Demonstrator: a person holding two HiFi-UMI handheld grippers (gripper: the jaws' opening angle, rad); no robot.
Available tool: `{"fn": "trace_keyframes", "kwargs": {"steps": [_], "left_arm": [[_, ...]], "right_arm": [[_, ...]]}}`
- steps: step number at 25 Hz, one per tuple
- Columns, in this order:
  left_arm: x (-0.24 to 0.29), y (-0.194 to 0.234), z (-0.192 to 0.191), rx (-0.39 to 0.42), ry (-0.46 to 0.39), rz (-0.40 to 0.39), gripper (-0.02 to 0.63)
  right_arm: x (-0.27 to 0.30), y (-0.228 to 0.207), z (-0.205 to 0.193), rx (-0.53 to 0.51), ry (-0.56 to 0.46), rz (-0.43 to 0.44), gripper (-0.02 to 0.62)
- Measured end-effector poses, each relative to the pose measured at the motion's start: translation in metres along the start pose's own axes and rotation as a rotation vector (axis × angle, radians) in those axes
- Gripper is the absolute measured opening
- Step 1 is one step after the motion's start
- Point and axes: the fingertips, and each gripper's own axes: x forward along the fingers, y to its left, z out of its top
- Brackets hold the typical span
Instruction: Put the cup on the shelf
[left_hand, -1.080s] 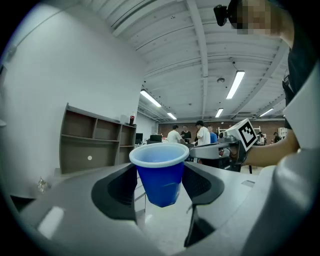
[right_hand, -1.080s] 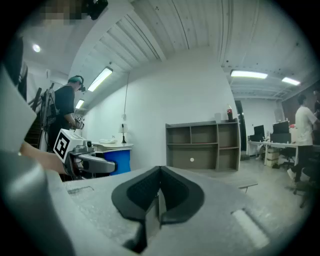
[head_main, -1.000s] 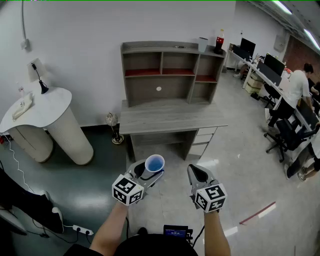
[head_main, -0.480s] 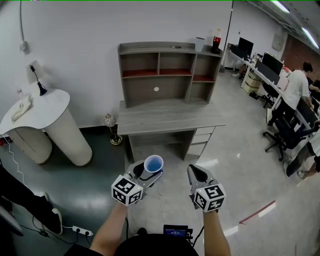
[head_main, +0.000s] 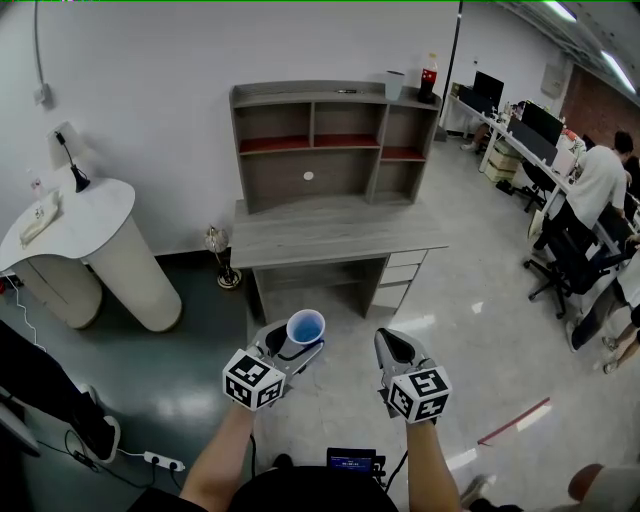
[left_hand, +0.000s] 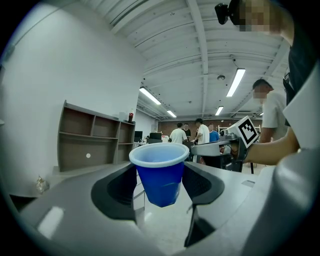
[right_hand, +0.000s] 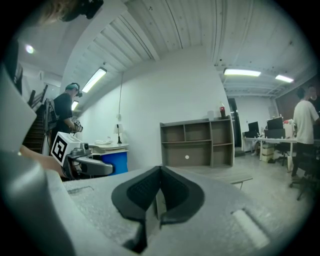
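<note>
Left gripper clamps blue cup upright; right gripper jaws closed, empty; shelf well ahead.

Blue cup, pale rim. Grey shelf, red inside upper compartments. Black-and-white square markers on the grey left gripper and right gripper.
</note>
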Motion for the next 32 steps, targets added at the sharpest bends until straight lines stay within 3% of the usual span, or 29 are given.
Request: {"fn": "trace_keyframes", "kwargs": {"steps": [14, 32], "left_arm": [[0.016, -0.006, 0.001, 0.002, 0.002, 0.022, 0.290], [0.068, -0.042, -0.004, -0.005, 0.007, 0.081, 0.290]], "right_arm": [[-0.001, -0.017, 0.000, 0.007, -0.006, 0.031, -0.002], [-0.023, -0.082, -0.011, 0.020, 0.004, 0.090, -0.002]]}}
